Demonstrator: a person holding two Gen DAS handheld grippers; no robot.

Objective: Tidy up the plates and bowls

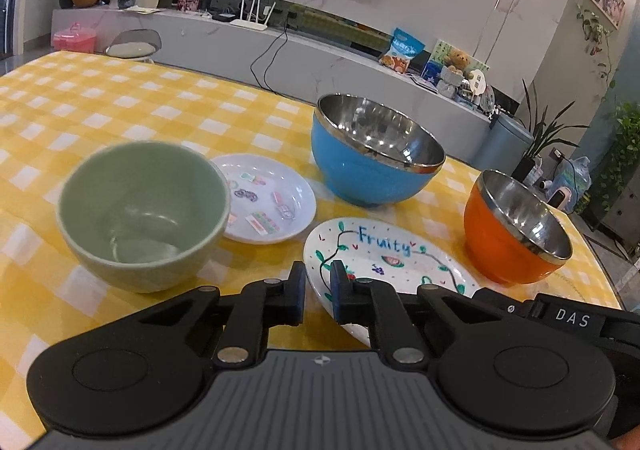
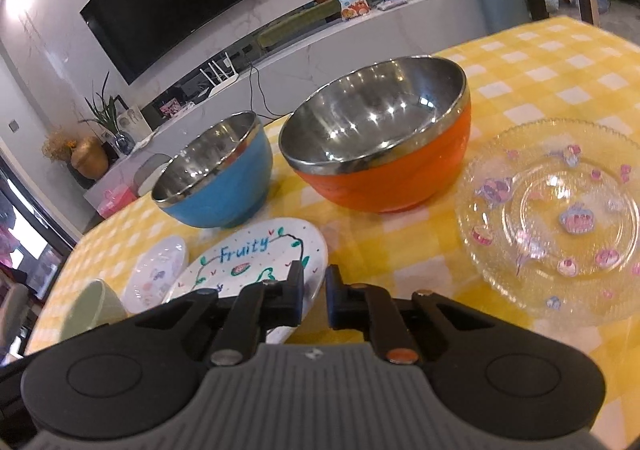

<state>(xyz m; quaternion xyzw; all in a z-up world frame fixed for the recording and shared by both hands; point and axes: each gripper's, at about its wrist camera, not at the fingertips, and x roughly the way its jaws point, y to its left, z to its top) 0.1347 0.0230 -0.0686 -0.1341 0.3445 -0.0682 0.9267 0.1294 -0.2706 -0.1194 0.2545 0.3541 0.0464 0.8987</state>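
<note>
On the yellow checked table stand a green ceramic bowl, a small white sticker plate, a blue steel-lined bowl, an orange steel-lined bowl and a white "Fruity" plate. My left gripper hovers over the Fruity plate's near-left rim, jaws slightly apart, holding nothing. My right gripper is at the Fruity plate's right rim, jaws slightly apart and empty. A clear glass plate lies right of the orange bowl. The blue bowl sits behind.
A grey TV cabinet with router, snacks and toys runs behind the table. A chair stands at the far table edge. The green bowl and sticker plate show at the left of the right wrist view.
</note>
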